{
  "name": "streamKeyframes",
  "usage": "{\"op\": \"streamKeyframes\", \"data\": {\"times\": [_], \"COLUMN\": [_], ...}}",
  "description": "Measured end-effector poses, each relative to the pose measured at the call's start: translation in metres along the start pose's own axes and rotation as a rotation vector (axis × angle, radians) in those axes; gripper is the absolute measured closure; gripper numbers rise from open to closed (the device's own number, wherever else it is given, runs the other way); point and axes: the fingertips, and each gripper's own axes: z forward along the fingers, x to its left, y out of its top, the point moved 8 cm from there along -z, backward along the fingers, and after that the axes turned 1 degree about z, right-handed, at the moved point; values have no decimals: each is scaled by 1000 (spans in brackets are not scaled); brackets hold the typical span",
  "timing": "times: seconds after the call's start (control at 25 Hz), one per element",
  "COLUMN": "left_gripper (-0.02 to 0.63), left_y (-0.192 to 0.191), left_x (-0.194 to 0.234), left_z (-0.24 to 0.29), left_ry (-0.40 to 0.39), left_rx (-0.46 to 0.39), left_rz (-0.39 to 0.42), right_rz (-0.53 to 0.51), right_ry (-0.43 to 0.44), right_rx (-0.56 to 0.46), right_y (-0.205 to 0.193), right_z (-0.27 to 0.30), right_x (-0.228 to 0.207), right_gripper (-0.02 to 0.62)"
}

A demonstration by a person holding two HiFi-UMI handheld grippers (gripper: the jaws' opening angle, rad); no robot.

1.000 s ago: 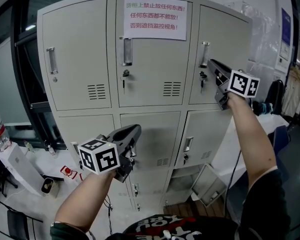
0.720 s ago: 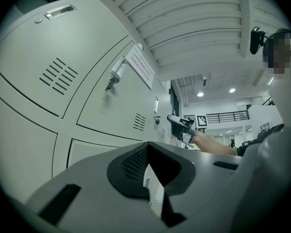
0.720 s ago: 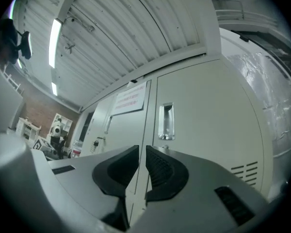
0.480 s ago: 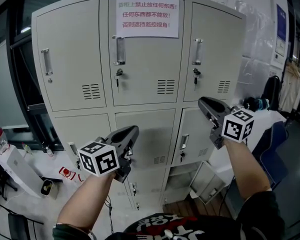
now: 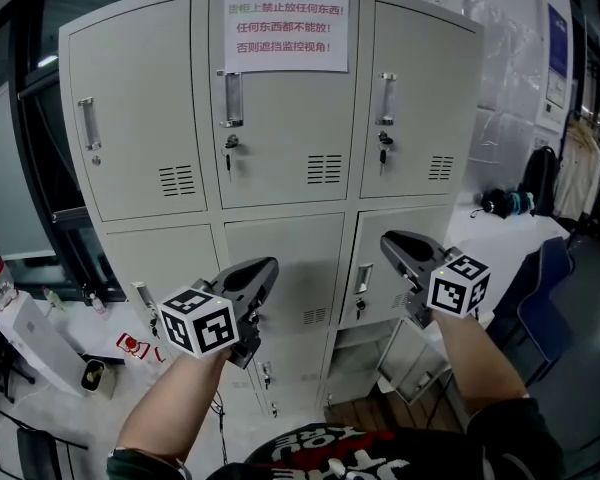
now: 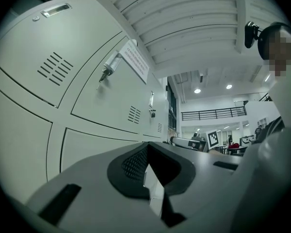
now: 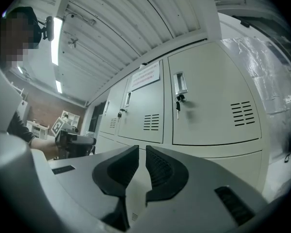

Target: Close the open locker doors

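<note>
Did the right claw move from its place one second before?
Yes. The right claw dropped from the top-right door's handle to the middle-row right door.

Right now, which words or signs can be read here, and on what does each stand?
"货柜上禁止放任何东西!": first line of the white paper notice on the pale grey metal locker's top middle door.
"任何东西都不能放!": its second line.
"否则遮挡监控视角!": its third line.
Blue poster on the right wall: too small to read.
Red print on the person's dark shirt: unreadable.
</note>
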Motion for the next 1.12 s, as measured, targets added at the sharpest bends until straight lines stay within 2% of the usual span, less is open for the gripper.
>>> {"op": "streamKeyframes", "data": {"times": [0.32,0.64,0.88,1.12], "left_gripper": [603,603,603,603], "left_y": [-4,-33,-79,-152], "left_x": [-15,-28,-44,-63], "left_z": [-2,15,45,77], "left_ry": [-16,-23,-45,-67], "left_rx": [-1,40,91,161], "left_rz": [-5,-38,-76,-140], "right_rz": [14,61,96,185], "right_ry": [-18,-53,-84,-134], "right_rx": [-1,24,55,133], "right_y": [-2,-28,-62,-145], "right_z": [-19,-51,-95,-162], "right_x": [-7,-25,-57,-104], "right_gripper": [529,529,529,528]}}
